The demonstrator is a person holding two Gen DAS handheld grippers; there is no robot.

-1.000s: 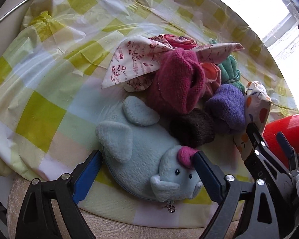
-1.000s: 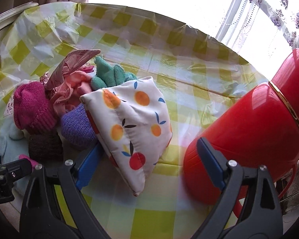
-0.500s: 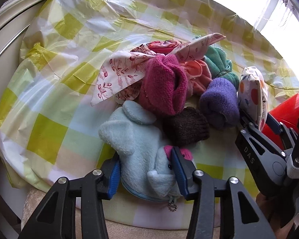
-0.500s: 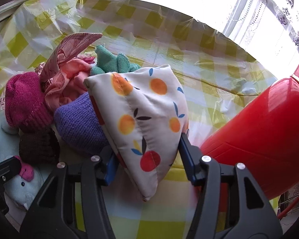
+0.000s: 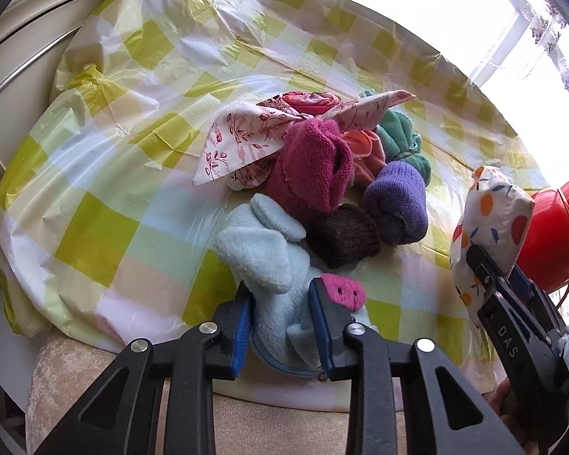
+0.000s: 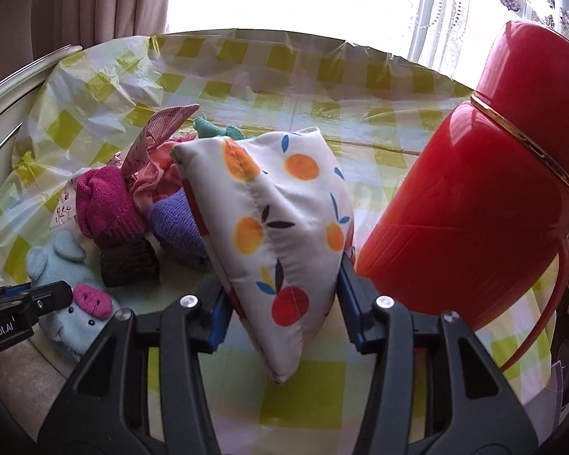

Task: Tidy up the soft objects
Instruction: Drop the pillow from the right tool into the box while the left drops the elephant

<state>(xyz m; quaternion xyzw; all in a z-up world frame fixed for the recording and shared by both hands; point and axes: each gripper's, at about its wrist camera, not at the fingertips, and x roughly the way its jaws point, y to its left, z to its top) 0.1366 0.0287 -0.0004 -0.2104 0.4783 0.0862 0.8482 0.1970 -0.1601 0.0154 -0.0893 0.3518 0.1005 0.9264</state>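
- Surface (image 5: 106, 174), round w/ yellow-check plastic cover: carries everything; the soft things sit bunched mid-surface, prob. waiting to be sorted.
- Red flask (image 6: 474, 189): upright at the right edge, touching or just beside the pouch; hard thing, so likely not part of the sort.
- Fruit-print pouch (image 6: 280, 227): just left of the flask, tipped up on its corner. Right tool (image 6: 282, 318) has just been closing, pads pressed on both sides of the pouch – grasping it, prob. to carry it clear of the pile.
- Pale blue plush toy (image 5: 269, 265): well left of the flask, at the near edge. Left tool (image 5: 280, 322) has just been closing, clenched on its body beside the pink snout – squeezes small as it's soft.
- Knit rolls (pink (image 5: 311, 170), purple (image 5: 396, 204), brown (image 5: 343, 235)): between toy and flask, untouched.
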